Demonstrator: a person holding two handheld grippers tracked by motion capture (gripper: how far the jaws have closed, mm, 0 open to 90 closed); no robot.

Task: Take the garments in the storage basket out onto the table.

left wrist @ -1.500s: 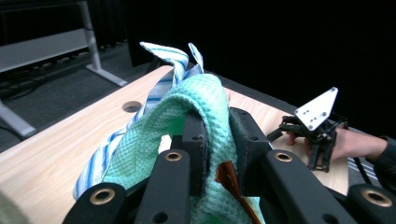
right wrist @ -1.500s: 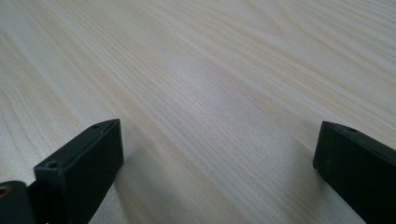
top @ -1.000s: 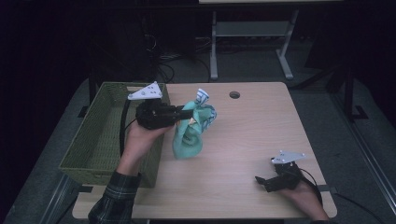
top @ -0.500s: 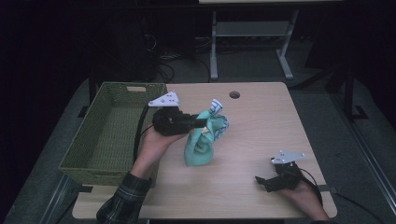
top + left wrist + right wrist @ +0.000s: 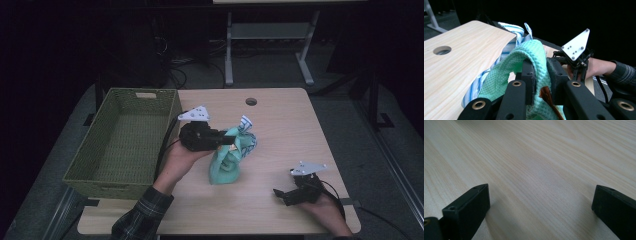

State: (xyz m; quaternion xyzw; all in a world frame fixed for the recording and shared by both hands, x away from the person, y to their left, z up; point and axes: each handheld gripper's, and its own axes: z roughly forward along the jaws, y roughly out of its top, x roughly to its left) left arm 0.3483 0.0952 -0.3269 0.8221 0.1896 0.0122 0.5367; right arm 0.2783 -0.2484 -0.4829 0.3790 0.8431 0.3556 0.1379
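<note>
My left gripper (image 5: pixel 231 141) is shut on a bunched green waffle-weave cloth (image 5: pixel 226 164), held over the middle of the table just right of the basket. A blue-striped white cloth (image 5: pixel 246 124) is caught up with it and sticks out at the top. The cloth's lower end hangs down to the tabletop. In the left gripper view the jaws pinch a fold of the green cloth (image 5: pixel 524 53), with the striped cloth (image 5: pixel 510 43) beyond it. My right gripper (image 5: pixel 282 195) lies low at the table's front right, open; its view has bare wood between the jaws (image 5: pixel 540 202).
A green woven basket (image 5: pixel 105 184) stands along the table's left side, with nothing visible inside. A round cable hole (image 5: pixel 251 101) sits near the far edge of the wooden table (image 5: pixel 285 130). Beyond the table stand a metal desk frame and cables on the floor.
My left gripper has carried the cloth bundle to the right and lower, away from the basket's edge toward the table's middle. The right gripper has stayed put.
</note>
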